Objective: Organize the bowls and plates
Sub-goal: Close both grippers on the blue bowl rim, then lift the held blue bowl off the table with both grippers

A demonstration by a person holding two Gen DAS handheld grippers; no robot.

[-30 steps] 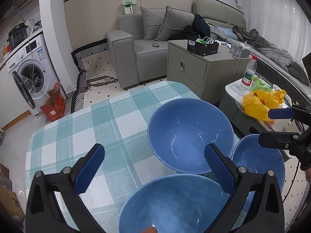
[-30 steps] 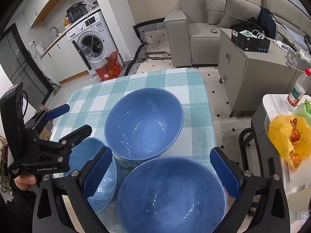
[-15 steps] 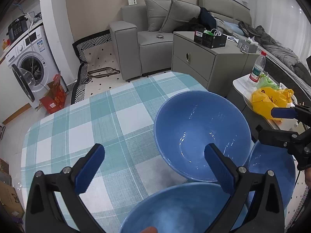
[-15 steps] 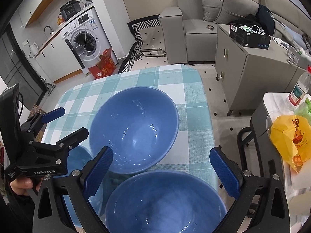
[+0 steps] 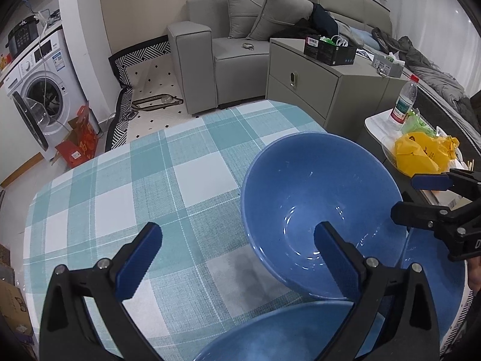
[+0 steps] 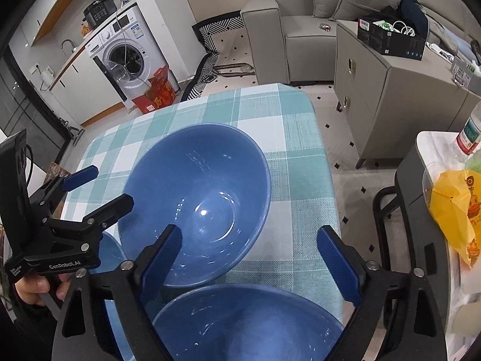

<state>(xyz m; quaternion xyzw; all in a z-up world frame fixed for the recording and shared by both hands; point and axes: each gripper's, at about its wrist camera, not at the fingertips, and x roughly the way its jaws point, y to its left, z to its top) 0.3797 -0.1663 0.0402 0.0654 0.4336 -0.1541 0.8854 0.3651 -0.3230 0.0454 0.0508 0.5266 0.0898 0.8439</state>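
Right wrist view: open right claw (image 6: pixel 249 252) above blue bowls (image 6: pixel 195 201)

Your worktop (image 5: pixel 126 198) wears a teal-and-white checked cloth. Three blue bowls sit on it, bunched at the near right corner: a far bowl (image 6: pixel 195 204), a near bowl (image 6: pixel 246 325) just beside it, and a left bowl (image 6: pixel 109 252), mostly hidden.

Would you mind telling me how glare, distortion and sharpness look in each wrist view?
Left wrist view: strong fisheye bending with dark corners; small ceiling-light glints inside the far blue bowl; near bowl soft. Right wrist view: same curvature; a bright spot in that bowl's well; faint shadow on the checked tablecloth.
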